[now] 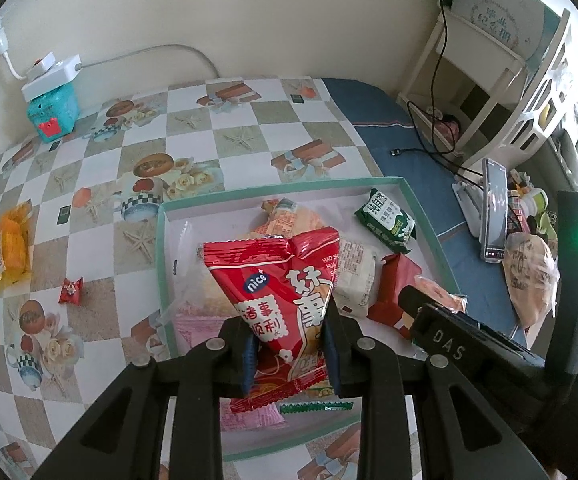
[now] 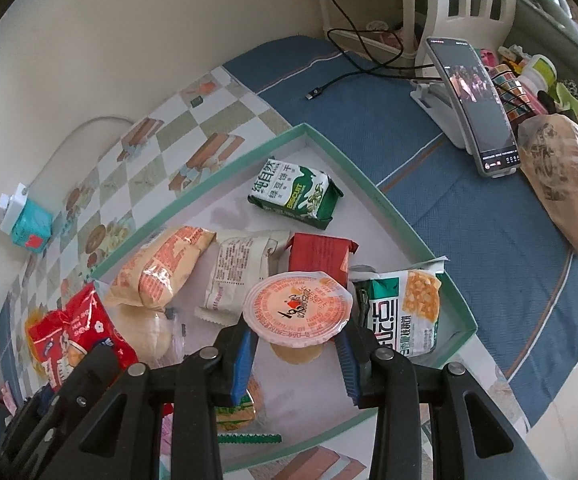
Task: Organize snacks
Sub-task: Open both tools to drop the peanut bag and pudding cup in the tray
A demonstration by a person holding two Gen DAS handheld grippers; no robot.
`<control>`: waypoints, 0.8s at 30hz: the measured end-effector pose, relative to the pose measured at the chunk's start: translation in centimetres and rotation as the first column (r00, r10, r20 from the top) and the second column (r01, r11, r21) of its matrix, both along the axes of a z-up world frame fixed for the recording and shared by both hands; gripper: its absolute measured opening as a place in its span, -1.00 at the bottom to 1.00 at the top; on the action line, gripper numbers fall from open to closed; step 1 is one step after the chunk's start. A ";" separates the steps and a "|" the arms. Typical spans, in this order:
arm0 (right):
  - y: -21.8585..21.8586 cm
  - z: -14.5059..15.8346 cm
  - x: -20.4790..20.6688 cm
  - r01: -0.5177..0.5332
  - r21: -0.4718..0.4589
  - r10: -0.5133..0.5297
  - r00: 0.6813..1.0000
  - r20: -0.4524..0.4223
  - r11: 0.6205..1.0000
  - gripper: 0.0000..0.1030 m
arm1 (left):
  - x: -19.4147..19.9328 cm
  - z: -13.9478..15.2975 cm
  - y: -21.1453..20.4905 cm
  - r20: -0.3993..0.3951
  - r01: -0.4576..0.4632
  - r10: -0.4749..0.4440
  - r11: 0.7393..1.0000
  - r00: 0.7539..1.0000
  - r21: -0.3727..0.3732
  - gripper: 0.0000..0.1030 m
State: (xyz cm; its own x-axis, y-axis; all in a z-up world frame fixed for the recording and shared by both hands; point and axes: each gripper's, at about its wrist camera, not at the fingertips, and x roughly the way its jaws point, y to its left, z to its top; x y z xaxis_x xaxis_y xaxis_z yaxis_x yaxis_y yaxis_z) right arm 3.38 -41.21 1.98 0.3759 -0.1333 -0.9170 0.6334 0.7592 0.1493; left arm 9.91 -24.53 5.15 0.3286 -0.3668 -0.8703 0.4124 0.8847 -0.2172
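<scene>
Red foil is sitting between the left gripper (image 1: 289,348) pads: the red snack bag (image 1: 285,300) is clamped low on its body, its crimped top edge pointing away from the jaws toward the far side, its long axis running near to far over the tray (image 1: 429,216). It is hanging above the near-left part of the tray, over a pink packet (image 1: 197,324) and pale wrappers, so the coming release looks like a matter of lowering straight down, not reaching sideways.

The right gripper (image 2: 295,354) is closing its blue pads on the jelly cup (image 2: 297,310), just under the wide foil lid, which is facing up and slightly away. The cup is round, so it has no real long axis; its body is pointing down toward the tray floor near the tray's right side.

Farther in, a corn snack bag (image 2: 405,312) is leaning against the right wall, a small red packet (image 2: 321,254) and a cream packet (image 2: 245,268) are lying mid-tray, and a green biscuit pack (image 2: 295,194) is resting toward the far corner. Outside the tray on the left, an orange packet (image 1: 13,244) and a small red candy (image 1: 71,290) are lying on the checked tablecloth (image 1: 249,128), nearer the left gripper.
</scene>
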 end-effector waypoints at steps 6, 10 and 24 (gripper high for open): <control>0.0 -0.7 0.0 0.006 0.009 -0.005 0.999 -0.037 1.000 -0.22 | 0.1 0.0 0.1 -0.002 -0.013 0.013 1.000 1.000 -0.003 -0.04; -0.1 -0.4 -0.1 0.017 -0.005 -0.017 0.999 -0.036 1.000 0.17 | 0.2 0.3 0.5 -0.001 -0.024 0.024 1.000 1.000 0.002 -0.02; 0.2 0.3 0.0 0.003 -0.046 -0.004 1.000 -0.022 0.999 0.96 | 2.8 0.5 6.7 0.020 -0.253 0.252 0.964 0.967 0.086 0.48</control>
